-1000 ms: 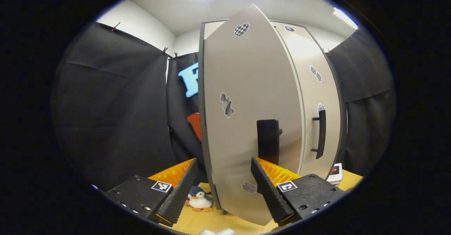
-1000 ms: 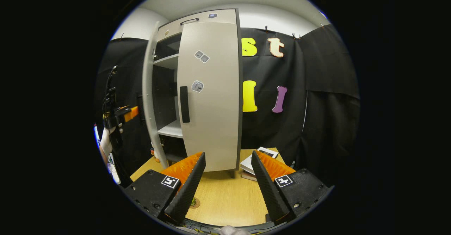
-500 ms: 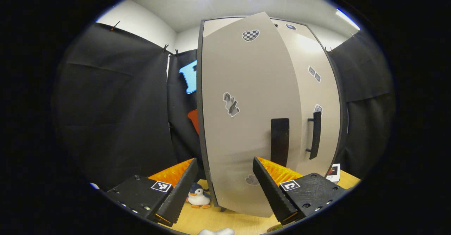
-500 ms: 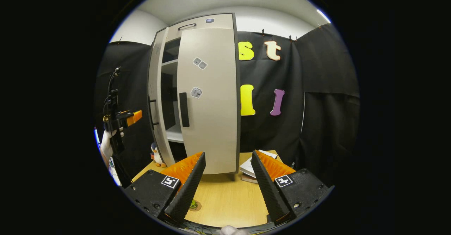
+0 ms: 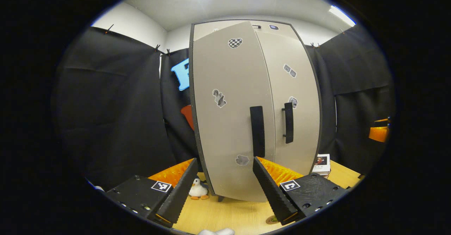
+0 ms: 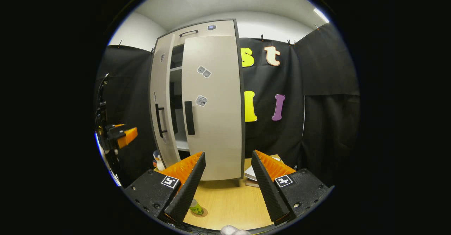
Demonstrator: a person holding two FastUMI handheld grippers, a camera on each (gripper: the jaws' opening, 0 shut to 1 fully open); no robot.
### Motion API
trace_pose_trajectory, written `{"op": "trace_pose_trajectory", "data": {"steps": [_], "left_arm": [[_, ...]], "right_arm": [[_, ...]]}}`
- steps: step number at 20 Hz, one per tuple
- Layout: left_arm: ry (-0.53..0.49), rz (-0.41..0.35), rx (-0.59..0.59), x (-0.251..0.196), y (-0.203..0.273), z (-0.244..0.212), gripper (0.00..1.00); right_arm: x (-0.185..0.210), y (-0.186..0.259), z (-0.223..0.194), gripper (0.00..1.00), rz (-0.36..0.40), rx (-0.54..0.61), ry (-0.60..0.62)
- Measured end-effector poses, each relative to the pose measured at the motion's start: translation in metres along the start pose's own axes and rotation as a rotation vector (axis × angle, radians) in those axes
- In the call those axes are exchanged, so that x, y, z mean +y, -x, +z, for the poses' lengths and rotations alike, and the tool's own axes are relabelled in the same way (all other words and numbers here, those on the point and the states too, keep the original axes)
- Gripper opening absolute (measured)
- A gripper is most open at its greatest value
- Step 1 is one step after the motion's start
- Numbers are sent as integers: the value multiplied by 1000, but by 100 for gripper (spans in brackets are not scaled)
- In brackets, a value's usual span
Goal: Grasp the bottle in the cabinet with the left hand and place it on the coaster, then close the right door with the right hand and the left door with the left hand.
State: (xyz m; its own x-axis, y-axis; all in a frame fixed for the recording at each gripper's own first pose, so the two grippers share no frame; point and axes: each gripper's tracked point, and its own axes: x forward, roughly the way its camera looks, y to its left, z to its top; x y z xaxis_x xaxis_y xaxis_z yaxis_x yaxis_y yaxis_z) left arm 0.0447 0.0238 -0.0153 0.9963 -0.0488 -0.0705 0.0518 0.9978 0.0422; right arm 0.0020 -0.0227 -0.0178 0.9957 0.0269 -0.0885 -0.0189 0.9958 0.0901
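Right gripper view: left door [image 6: 161, 101] seemingly ajar, directly ahead of spread, empty left gripper [image 5: 222, 189]; right gripper [image 6: 225, 185] also spread.

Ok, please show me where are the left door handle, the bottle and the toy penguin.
left door handle [image 5: 257, 131], left gripper view, middle of bar
bottle [image 6: 195, 206], right gripper view, its side
toy penguin [image 5: 198, 190], left gripper view, its belly
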Motion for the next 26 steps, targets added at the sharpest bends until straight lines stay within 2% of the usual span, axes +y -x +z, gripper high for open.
{"op": "trace_pose_trajectory", "data": {"steps": [4,12,17,26], "left_arm": [[23,0,21,-3,24,-13,96],[24,60,15,6,55,-30,96],[31,22,17,-11,51,-34,96],[50,-8,-7,-17,39,-28,96]], "right_arm": [[9,-2,-3,81,7,-3,0],[13,-1,-9,81,-16,-16,40],[15,-1,-16,81,-22,4,56],[23,-1,-1,81,-22,-27,71]]}}
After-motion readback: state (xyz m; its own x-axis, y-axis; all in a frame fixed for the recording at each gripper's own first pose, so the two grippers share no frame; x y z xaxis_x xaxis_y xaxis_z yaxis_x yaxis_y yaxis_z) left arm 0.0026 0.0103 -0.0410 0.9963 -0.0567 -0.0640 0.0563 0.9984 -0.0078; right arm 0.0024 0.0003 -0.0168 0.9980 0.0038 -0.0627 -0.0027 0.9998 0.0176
